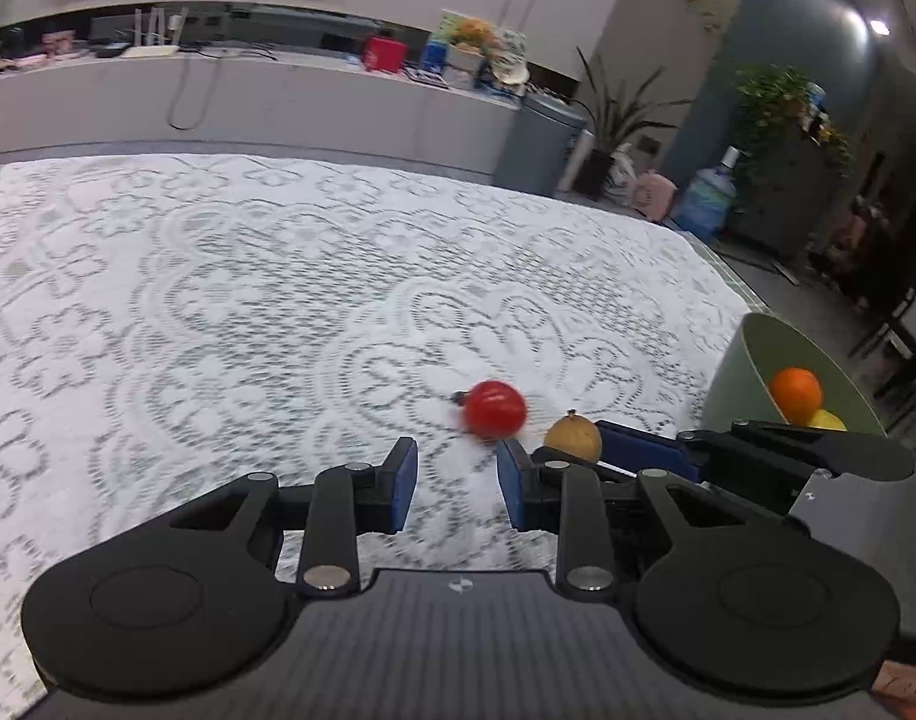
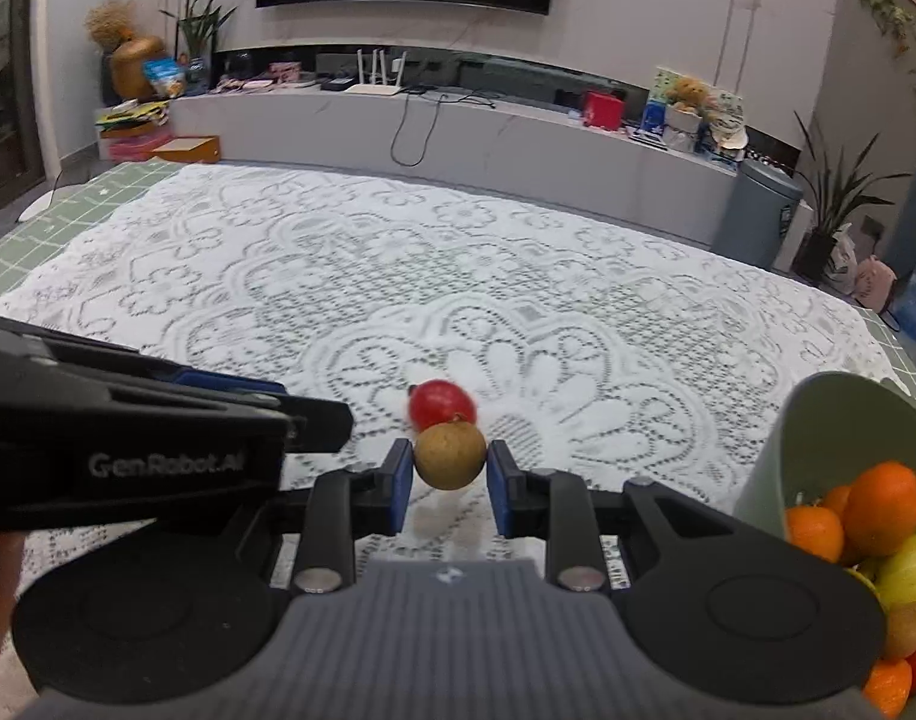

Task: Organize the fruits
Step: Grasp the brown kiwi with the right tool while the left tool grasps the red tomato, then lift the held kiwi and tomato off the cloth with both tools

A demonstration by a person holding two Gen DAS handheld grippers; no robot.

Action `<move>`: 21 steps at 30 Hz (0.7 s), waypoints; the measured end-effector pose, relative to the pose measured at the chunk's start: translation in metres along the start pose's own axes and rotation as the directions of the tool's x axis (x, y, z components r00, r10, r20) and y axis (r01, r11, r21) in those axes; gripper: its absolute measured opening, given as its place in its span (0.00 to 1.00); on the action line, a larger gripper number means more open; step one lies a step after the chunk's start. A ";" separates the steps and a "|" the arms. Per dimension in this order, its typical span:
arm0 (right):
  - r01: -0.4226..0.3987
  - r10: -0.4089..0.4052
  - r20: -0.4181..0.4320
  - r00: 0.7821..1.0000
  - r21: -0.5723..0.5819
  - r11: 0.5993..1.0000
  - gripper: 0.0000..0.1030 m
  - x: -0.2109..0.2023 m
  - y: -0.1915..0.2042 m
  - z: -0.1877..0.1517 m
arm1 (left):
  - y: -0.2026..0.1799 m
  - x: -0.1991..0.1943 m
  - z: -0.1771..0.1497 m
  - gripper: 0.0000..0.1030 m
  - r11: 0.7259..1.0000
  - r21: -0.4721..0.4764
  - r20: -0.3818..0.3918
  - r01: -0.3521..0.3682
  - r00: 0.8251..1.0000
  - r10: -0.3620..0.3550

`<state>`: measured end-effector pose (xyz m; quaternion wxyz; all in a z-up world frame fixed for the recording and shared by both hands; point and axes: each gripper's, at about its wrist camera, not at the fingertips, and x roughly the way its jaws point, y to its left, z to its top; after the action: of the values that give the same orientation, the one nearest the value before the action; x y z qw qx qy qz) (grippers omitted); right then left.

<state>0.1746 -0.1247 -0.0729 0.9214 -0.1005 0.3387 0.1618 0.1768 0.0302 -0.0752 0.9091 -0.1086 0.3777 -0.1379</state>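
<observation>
Right gripper (image 2: 449,463): jaws pinched on a small brown round fruit (image 2: 449,456), blue pads against its two sides, fruit at the fingertips and apparently just clear of the lace tablecloth (image 2: 338,276). Left gripper (image 1: 456,480): jaws drawn in to a narrow gap with nothing between them, sitting close on the right gripper's left. Red tomato-like fruit (image 2: 443,403): just beyond the held fruit, loose on the cloth and blurred. Green bowl (image 2: 829,420): to the right gripper's right and slightly nearer, holding oranges (image 2: 883,507) and yellow-green fruit. Risks, as judged: the pinch sat at the pad tips on a smooth round body, so a quick swing toward the bowl could squirt it free; the red fruit could roll off if nudged; the two grippers, this close, could knock together.
</observation>
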 end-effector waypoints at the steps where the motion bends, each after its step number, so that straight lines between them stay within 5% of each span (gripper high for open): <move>1: 0.004 -0.004 0.000 1.000 0.002 1.000 0.22 0.000 -0.001 0.000 | -0.001 0.003 0.001 0.33 1.000 0.004 -0.004 0.005 1.000 -0.005; 12: 0.146 -0.147 -0.015 0.989 -0.060 0.987 0.22 0.011 -0.001 -0.002 | 0.002 0.040 0.014 0.42 0.996 -0.066 -0.045 0.059 0.997 -0.062; 21: 0.128 -0.128 -0.062 0.990 -0.012 0.992 0.22 0.021 -0.011 -0.003 | -0.013 0.051 0.012 0.43 0.999 0.036 -0.042 0.001 0.999 0.000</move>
<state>0.1920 -0.1311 -0.0887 0.9184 -0.1307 0.3597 0.1004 0.2181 0.0016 -0.0966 0.9027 -0.0892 0.3942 -0.1472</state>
